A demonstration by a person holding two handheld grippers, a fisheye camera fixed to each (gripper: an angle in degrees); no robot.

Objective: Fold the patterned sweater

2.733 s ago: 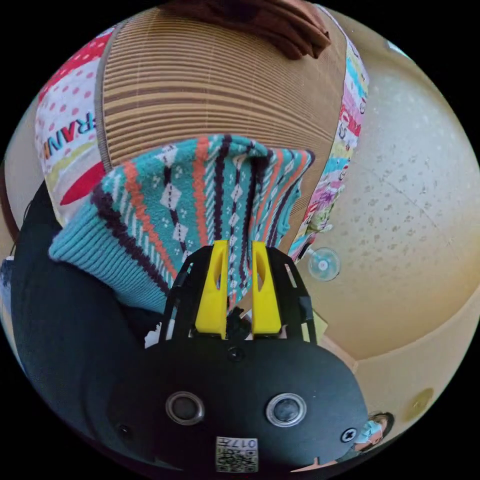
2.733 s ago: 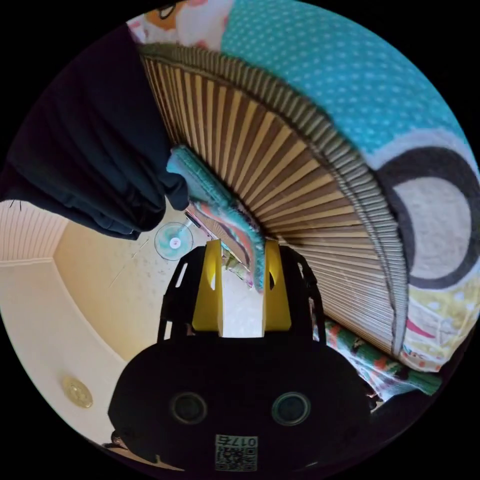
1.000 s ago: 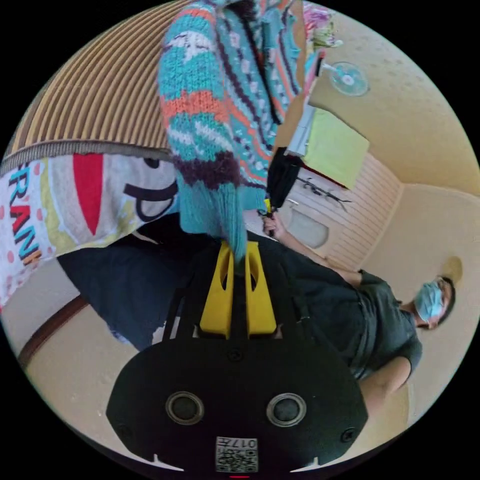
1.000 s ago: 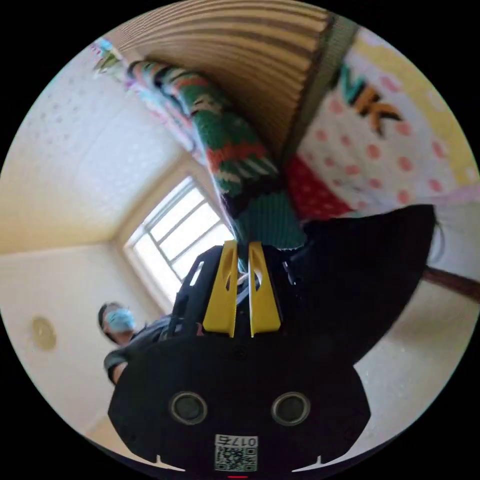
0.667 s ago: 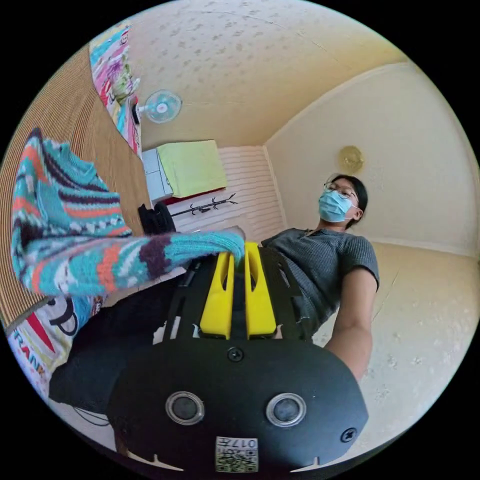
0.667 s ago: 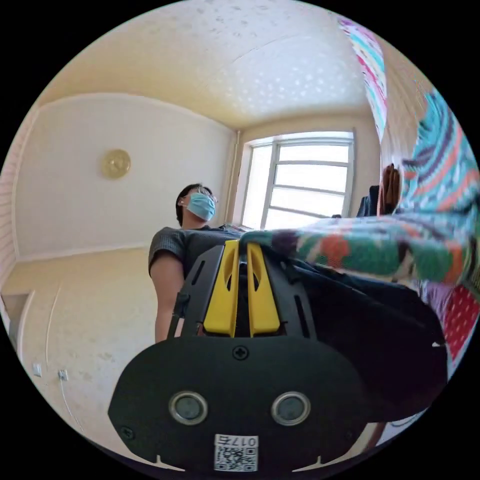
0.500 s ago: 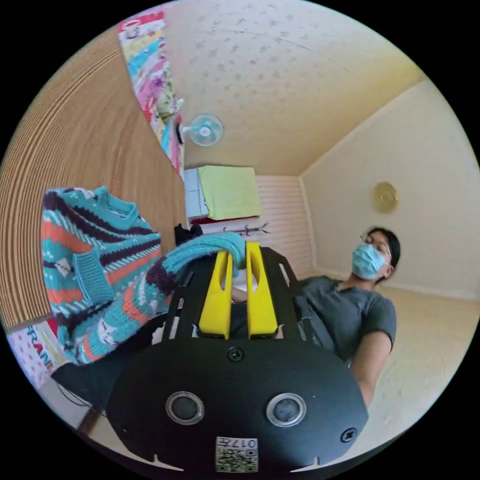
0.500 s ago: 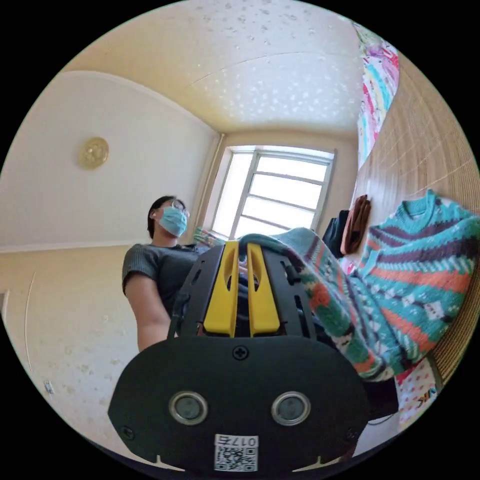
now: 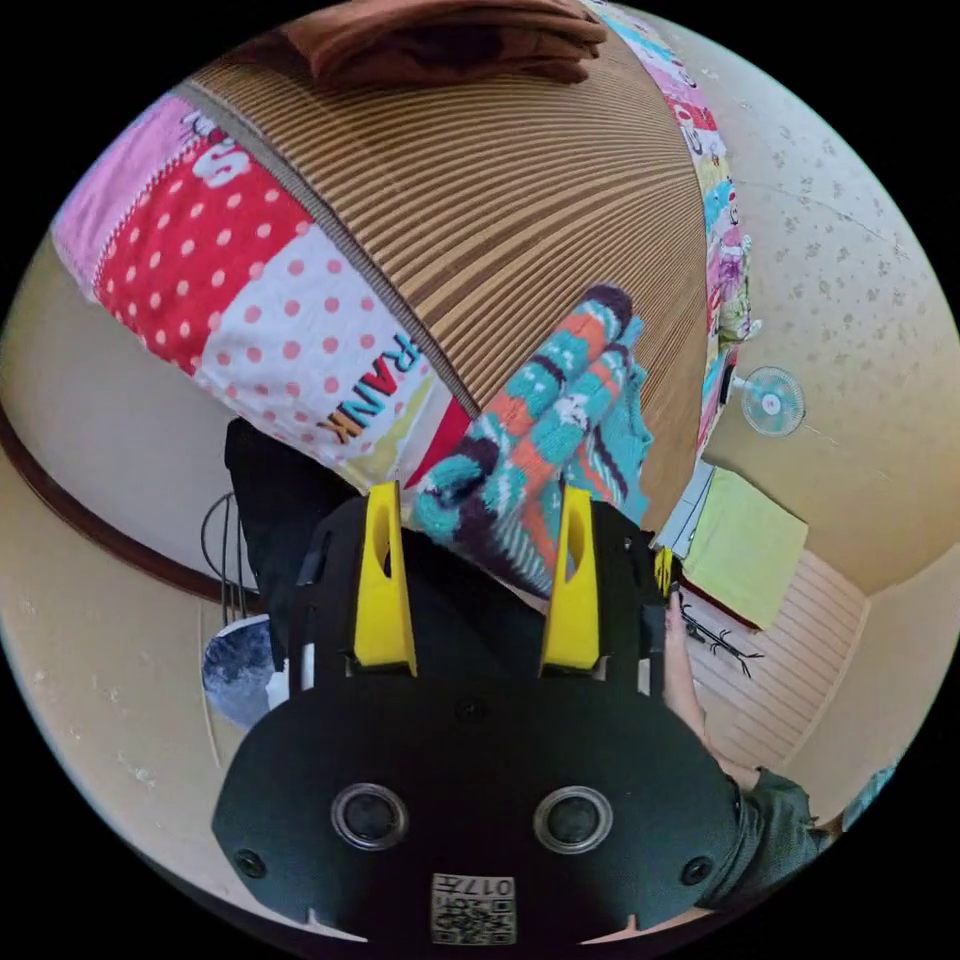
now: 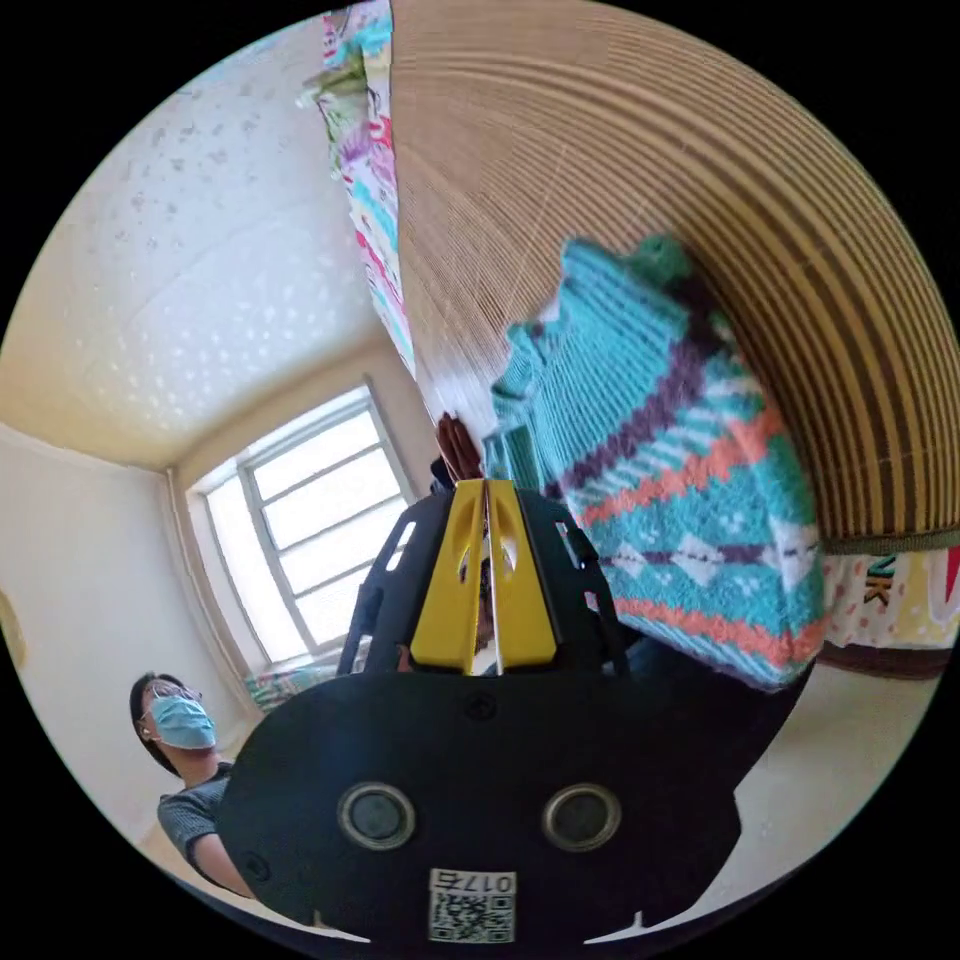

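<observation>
Left hand-held gripper [image 9: 478,520]: your jaws stand wide, gripping nothing.
Right hand-held gripper [image 10: 486,515]: your jaws pressed together, empty.
Patterned sweater [image 10: 690,510]: lies on striped mat [image 9: 520,210].

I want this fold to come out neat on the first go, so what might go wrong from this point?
1. The left gripper is open with the patterned sweater loose beyond its jaws; the released part may slump out of line.
2. In the right gripper view, the sweater looks bunched near the edge of the striped mat, so it could slide off.
3. The right gripper is shut with no cloth visibly between its jaws, so it cannot steady the sweater.
</observation>
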